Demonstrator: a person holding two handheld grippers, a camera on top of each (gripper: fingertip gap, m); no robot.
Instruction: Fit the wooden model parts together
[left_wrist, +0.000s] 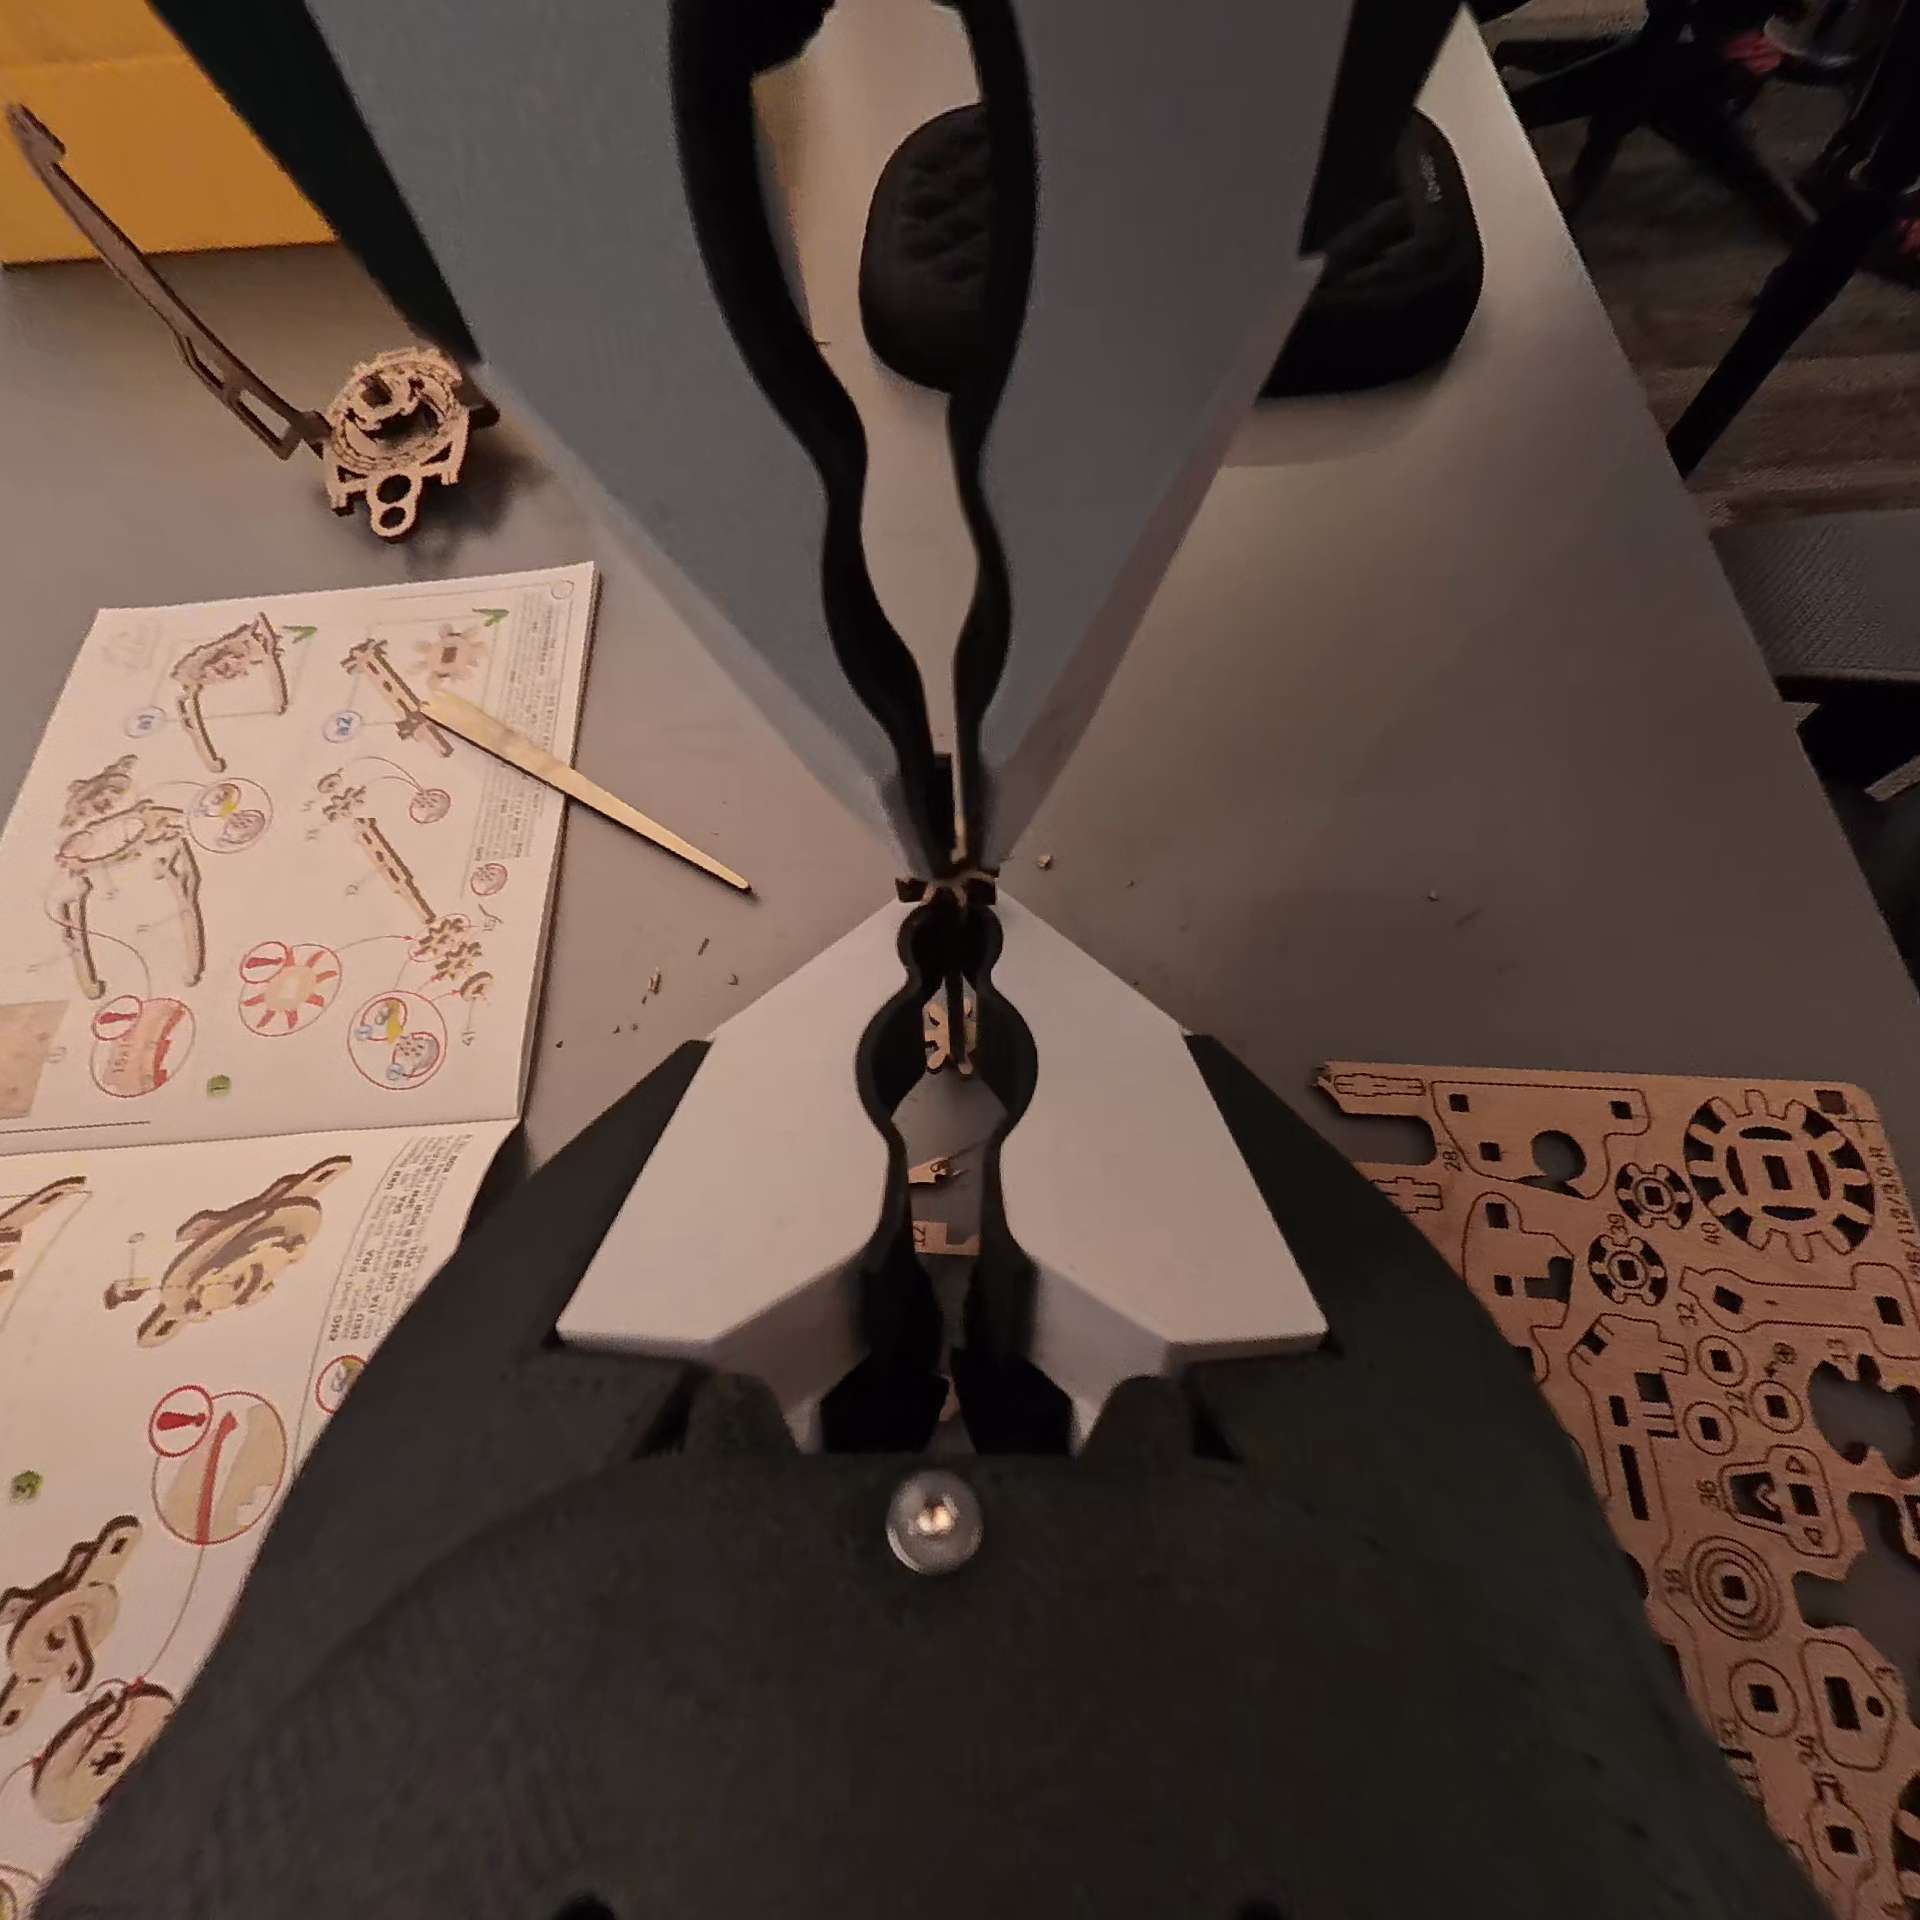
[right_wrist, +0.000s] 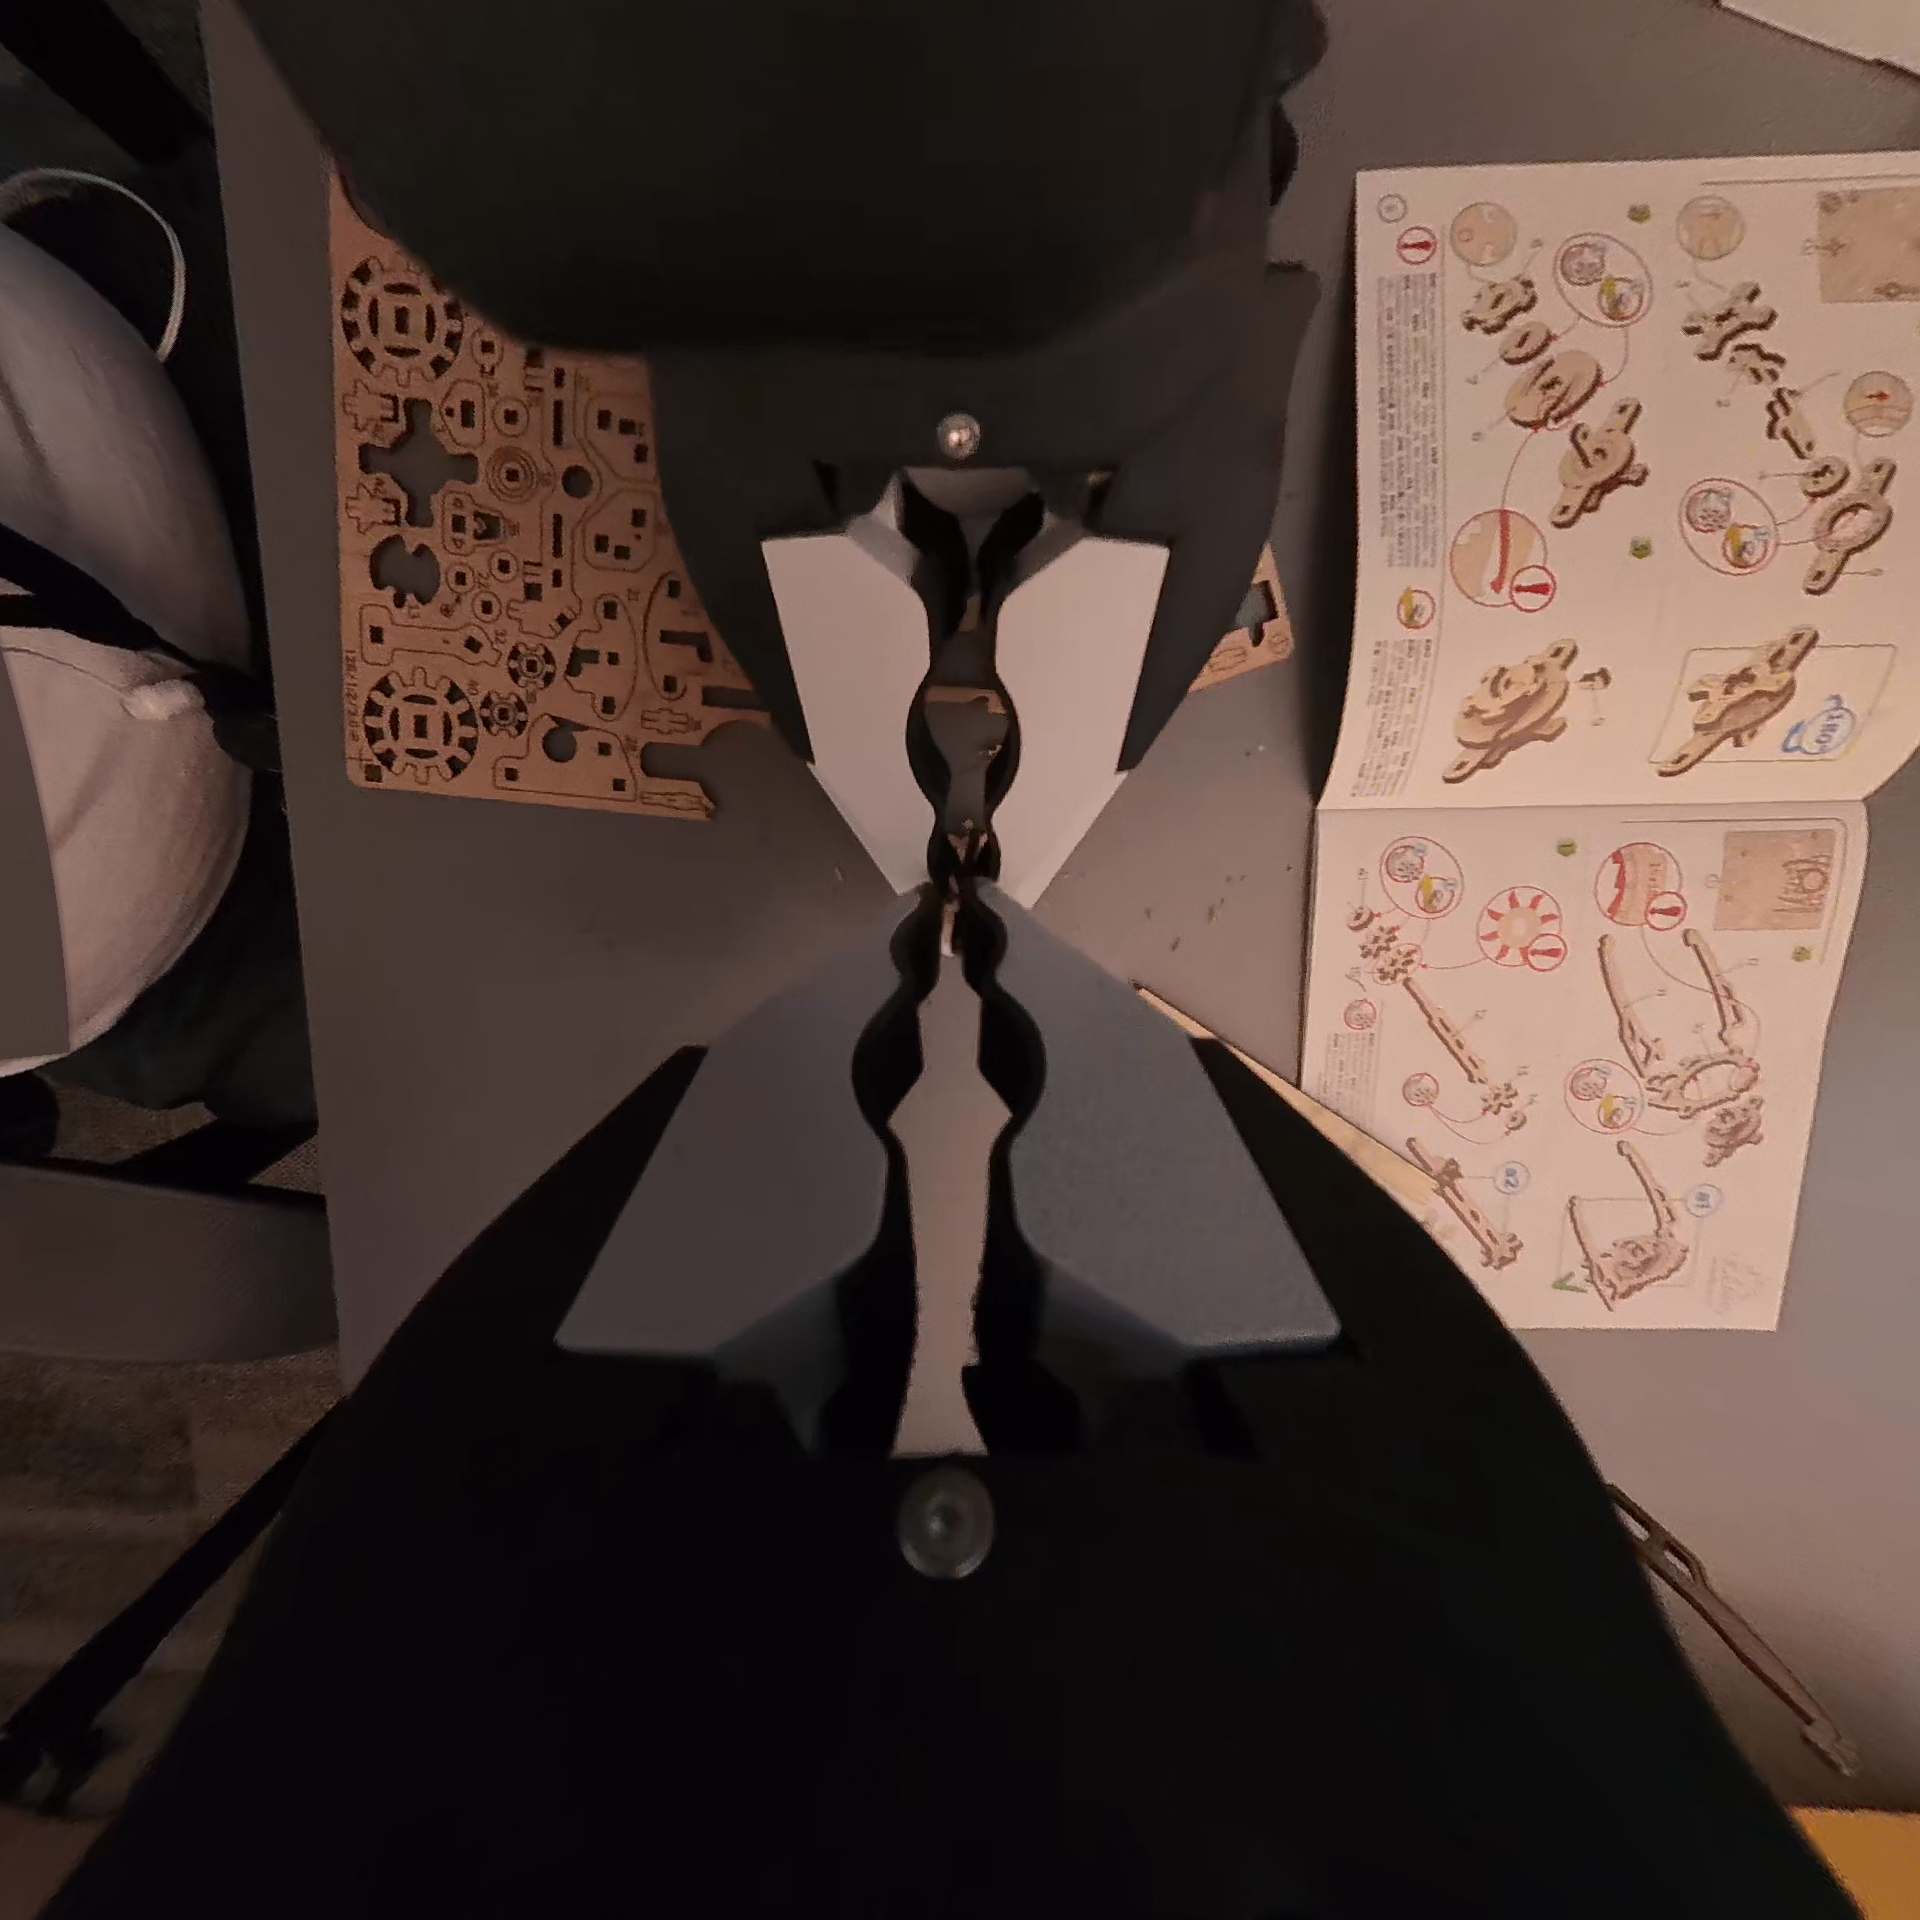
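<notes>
Position: meeting tip to tip above the worktop, left gripper reaching in from the near edge, right gripper reaching in from the far side.

Left jaws: closing almost fully, leaving only a narrow wavy slit. Clamping a thin strip of pale wood lying lengthwise between them. Hiding most of the strip, so not allowing its full shape to be told.

Right jaws: closing to a slit at the tips, gaping slightly further back. Nipping a small notched cog, with a sliver of pale wood showing between the tips in the right wrist view.

Cog: sitting exactly where both sets of tips are meeting, touching the end of the strip, clear of the worktop. Whether already seated on the strip: cannot tell.

Right wrist view: showing the same joint from the opposite side, right gripper below, left gripper above.

Surroundings: lying open to the left of the grippers, a booklet, with a thin stick resting across its corner. Lying to the right, a cut-out sheet of wooden parts. Standing beyond the booklet, a part-built assembly with a long dark arm. Lying scattered near the booklet, wood crumbs.
</notes>
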